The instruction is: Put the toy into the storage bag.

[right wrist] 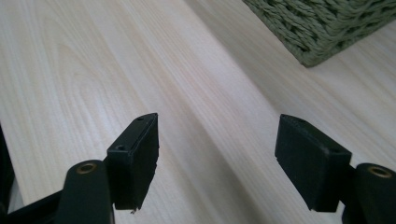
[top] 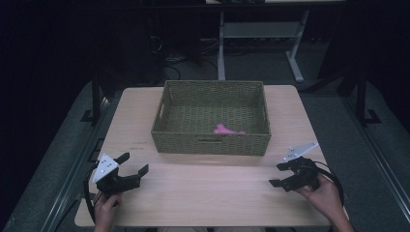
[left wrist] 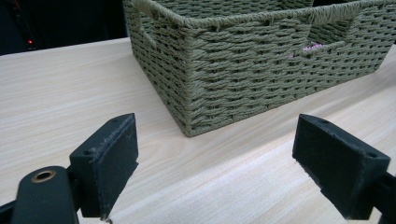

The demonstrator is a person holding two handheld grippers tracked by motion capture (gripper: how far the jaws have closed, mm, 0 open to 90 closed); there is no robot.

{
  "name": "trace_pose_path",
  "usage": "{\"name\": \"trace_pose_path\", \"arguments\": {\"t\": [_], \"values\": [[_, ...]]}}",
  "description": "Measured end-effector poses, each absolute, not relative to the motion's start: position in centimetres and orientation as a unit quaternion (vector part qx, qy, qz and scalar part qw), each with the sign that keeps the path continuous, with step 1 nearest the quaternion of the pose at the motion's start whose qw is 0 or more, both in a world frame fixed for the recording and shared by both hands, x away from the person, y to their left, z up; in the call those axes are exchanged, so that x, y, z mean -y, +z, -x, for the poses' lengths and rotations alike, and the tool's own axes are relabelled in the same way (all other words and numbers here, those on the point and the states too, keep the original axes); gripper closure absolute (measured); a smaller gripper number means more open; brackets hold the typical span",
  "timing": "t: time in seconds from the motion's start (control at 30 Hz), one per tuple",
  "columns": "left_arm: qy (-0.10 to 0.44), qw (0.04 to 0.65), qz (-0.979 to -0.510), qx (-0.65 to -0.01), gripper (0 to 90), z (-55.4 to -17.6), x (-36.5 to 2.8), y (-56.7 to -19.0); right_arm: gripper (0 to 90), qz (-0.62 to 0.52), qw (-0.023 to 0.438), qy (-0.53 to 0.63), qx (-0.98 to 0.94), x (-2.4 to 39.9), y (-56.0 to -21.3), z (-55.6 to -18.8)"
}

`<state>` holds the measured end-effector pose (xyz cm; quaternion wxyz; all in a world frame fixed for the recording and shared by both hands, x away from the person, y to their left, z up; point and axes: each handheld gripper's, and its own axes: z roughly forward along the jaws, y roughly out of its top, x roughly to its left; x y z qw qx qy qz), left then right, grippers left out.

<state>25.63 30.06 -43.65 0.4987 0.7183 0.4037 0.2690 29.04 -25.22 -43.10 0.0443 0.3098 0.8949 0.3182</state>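
Both grippers are resting low over the wooden table (top: pixel 208 193) with nothing between their jaws: the left gripper (top: pixel 134 164) is sitting at the lower left of the high view, the right gripper (top: pixel 278 175) at the lower right, each with its jaws spread wide apart. The green woven basket (top: pixel 211 143) is standing at the centre, and a small pink thing (top: pixel 223 129) is lying on its floor close to the near wall. Judging from this, the work is sitting at a pause with the hands pulled back. Any next move on the pink thing is calling for a reach up over the near rim and down inside.
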Motion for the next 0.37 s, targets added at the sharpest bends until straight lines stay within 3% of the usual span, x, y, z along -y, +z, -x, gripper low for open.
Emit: {"name": "trace_pose_path", "arguments": {"t": [0.37], "values": [[0.267, 0.498, -0.721, -0.401, 13.8, -26.0, -29.9, -43.7, 28.0, -0.31, 0.06, 0.334, -0.888, 24.5, -44.0, -27.3]]}}
